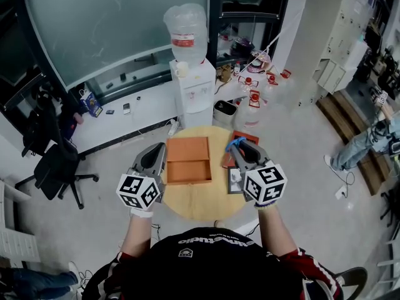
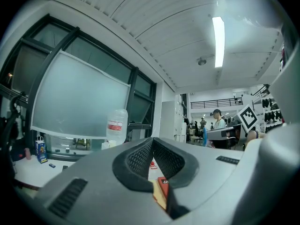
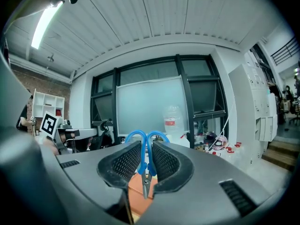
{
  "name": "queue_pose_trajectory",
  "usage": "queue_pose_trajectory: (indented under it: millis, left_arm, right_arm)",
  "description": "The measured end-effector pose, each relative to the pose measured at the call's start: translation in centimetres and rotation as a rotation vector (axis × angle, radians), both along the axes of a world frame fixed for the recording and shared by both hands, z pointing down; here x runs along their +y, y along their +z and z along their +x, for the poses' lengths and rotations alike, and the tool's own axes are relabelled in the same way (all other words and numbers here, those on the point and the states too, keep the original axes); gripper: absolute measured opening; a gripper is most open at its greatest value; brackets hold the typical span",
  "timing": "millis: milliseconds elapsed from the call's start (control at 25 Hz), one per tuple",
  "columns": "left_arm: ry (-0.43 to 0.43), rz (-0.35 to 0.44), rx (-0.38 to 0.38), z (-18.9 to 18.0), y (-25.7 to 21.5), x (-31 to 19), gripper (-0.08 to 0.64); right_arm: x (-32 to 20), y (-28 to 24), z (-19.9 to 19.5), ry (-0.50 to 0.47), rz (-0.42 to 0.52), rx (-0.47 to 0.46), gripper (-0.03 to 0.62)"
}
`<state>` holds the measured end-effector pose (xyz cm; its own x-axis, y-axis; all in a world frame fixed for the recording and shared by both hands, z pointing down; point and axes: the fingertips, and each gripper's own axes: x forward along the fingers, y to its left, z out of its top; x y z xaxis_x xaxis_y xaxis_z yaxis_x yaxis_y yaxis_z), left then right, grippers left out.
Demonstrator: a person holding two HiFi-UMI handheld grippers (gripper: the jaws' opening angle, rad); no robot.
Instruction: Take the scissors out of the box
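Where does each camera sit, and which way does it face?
Head view: on the head, steeply down at table, box, both forearms.
Left gripper view: on left gripper, level across the room; jaws shut, empty.
Right gripper view: on right gripper, toward the window; jaws grip scissors.
All share the water bottle.

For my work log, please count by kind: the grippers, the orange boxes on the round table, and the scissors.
Grey two-jaw grippers, left gripper and right gripper: 2
Open orange box: 1
Blue-handled scissors, between the right gripper's jaws: 1
Total: 4
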<state>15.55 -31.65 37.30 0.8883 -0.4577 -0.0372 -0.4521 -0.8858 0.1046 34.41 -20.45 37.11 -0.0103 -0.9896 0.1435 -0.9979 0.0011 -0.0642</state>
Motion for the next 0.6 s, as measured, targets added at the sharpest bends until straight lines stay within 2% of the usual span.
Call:
queue_pose_trajectory:
  millis: [280,600]
  left_arm:
    - [0.001,-0.002,0.005,-0.6,0.0,-0.2,0.017]
    - [-0.003,-0.001,0.009,-1.0,-0.3,-0.3,0.017]
  right_arm:
    - [-0.6,-0.2,-1.1,-0.029,0.008,-0.028,0.103]
    - [-1.0,0.0,-1.3,-0.025,-0.005,-0.008,0.104]
